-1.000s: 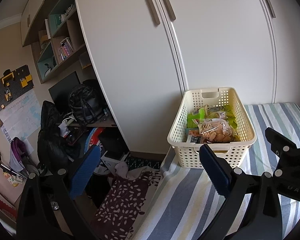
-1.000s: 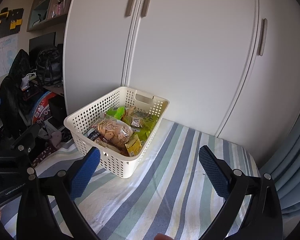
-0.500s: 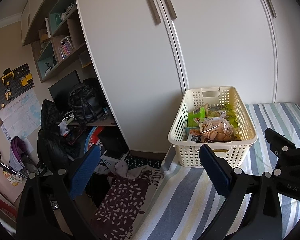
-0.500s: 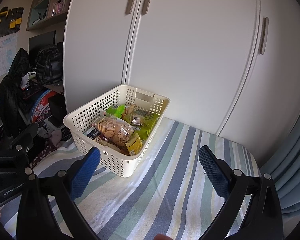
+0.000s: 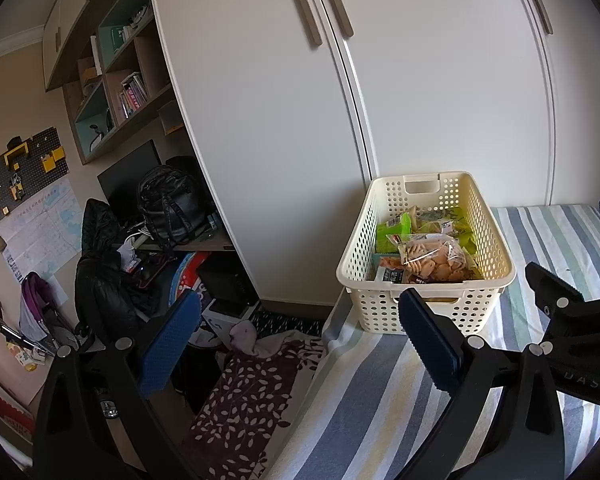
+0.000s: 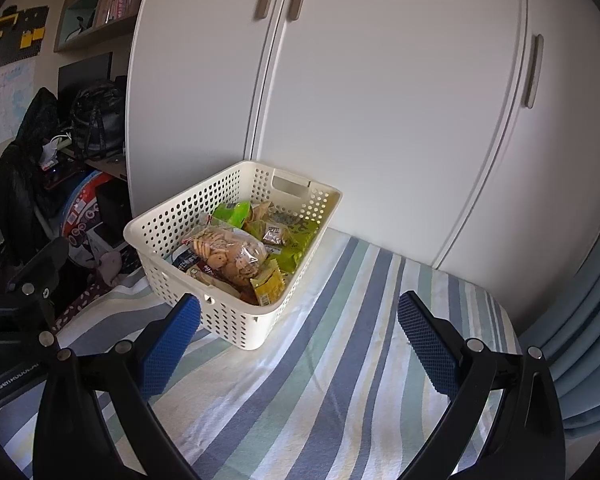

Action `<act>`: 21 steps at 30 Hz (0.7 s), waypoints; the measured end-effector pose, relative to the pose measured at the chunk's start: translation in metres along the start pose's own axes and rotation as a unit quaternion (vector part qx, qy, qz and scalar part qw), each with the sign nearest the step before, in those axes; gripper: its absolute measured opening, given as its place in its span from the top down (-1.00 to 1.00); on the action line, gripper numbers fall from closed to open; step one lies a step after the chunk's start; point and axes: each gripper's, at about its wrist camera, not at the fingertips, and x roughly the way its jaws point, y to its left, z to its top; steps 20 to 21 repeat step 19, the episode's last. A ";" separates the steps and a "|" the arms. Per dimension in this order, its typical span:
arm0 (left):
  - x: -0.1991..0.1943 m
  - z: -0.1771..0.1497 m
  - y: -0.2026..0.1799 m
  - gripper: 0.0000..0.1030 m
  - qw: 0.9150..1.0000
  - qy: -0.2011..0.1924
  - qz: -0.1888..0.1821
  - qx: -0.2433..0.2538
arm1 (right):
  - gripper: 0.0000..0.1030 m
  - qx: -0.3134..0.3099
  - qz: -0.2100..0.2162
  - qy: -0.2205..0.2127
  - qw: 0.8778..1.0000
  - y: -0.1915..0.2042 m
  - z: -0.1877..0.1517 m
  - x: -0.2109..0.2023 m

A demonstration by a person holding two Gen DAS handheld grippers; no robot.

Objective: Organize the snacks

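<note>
Tongs point(image 6: 299, 338) spread, striped bedsheet point(image 6: 340, 380), white wardrobe point(image 6: 380, 100)

We are looking at a cream basket point(image 6: 236, 320) dotted with round holes, sitting on a sheet point(image 6: 340, 380) striped in blue, pale green, white and faint yellow. Inside it are showing lime-green packets point(image 6: 296, 248), a yellow packet point(image 6: 269, 286) and a clear bag of tan biscuits point(image 6: 228, 250). We are seeing blue textured pads point(image 6: 426, 346), white wardrobe doors point(image 6: 380, 100), and a maroon rug point(image 5: 240, 408) with pale leaves.
</note>
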 end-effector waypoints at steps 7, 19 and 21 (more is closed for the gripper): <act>0.000 0.000 0.000 -0.95 1.000 0.000 0.000 0.000 | -0.91 -0.004 -0.007 -0.006 1.000 0.000 0.000 0.000; -0.006 0.000 -0.014 -0.95 1.000 0.006 -0.024 0.005 | -0.91 0.018 -0.009 0.017 1.000 -0.019 -0.008 -0.004; -0.006 0.000 -0.014 -0.95 1.000 0.006 -0.024 0.005 | -0.91 0.018 -0.009 0.017 1.000 -0.019 -0.008 -0.004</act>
